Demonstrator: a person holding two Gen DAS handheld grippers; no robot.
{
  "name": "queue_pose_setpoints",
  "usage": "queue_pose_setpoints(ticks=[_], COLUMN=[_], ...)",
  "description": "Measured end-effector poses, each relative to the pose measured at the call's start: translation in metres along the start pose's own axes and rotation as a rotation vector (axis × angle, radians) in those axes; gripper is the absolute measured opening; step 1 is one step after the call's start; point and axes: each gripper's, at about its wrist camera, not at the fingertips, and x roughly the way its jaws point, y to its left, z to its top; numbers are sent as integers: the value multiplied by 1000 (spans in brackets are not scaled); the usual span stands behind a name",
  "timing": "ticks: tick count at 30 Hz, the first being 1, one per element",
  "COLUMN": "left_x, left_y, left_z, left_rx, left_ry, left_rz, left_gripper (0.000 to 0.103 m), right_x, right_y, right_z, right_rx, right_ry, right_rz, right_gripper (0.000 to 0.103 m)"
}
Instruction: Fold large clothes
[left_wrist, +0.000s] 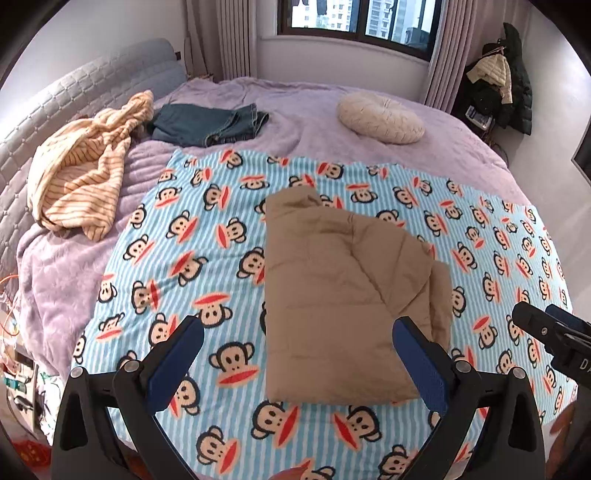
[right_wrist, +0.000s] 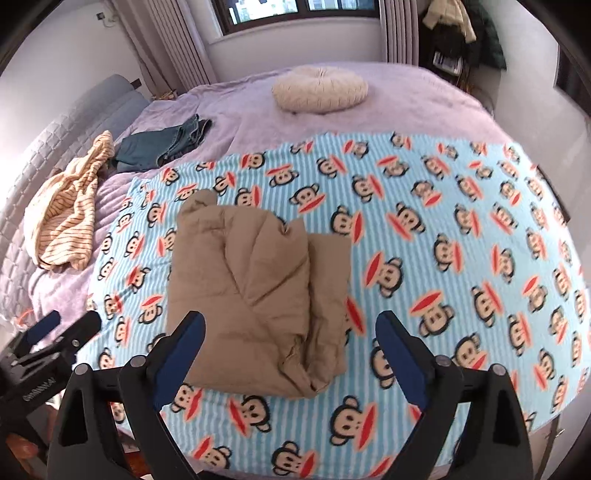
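Observation:
A tan padded garment (left_wrist: 343, 295) lies folded into a compact bundle on the blue monkey-print blanket (left_wrist: 207, 229); it also shows in the right wrist view (right_wrist: 255, 295). My left gripper (left_wrist: 297, 334) is open and empty, held above the bundle's near edge. My right gripper (right_wrist: 290, 328) is open and empty, also above the bundle's near edge. The right gripper shows at the right edge of the left wrist view (left_wrist: 546, 325). The left gripper shows at the left edge of the right wrist view (right_wrist: 62, 325).
A yellow striped garment (left_wrist: 77, 173) and folded dark jeans (left_wrist: 210, 123) lie on the purple bedspread (left_wrist: 303, 110) at the far left. A round cream cushion (left_wrist: 380, 116) sits at the far side. Coats (left_wrist: 506, 77) hang by the window.

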Motion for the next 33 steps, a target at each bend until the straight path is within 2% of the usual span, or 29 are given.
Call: queue_pose_setpoints(ticks=[6,33], left_x=[-8,-25], left_y=[-3,-1], left_z=[2,1], left_rx=[-2,-10], left_ry=[-18,-42], left_rz=[12,24], left_gripper=[102,102], right_x=[-14,-21], right_y=[1,5], right_z=[2,-3], right_rx=[4,5], right_ry=[-49,-28], right_rz=[-51,-59], right_gripper=[95,95])
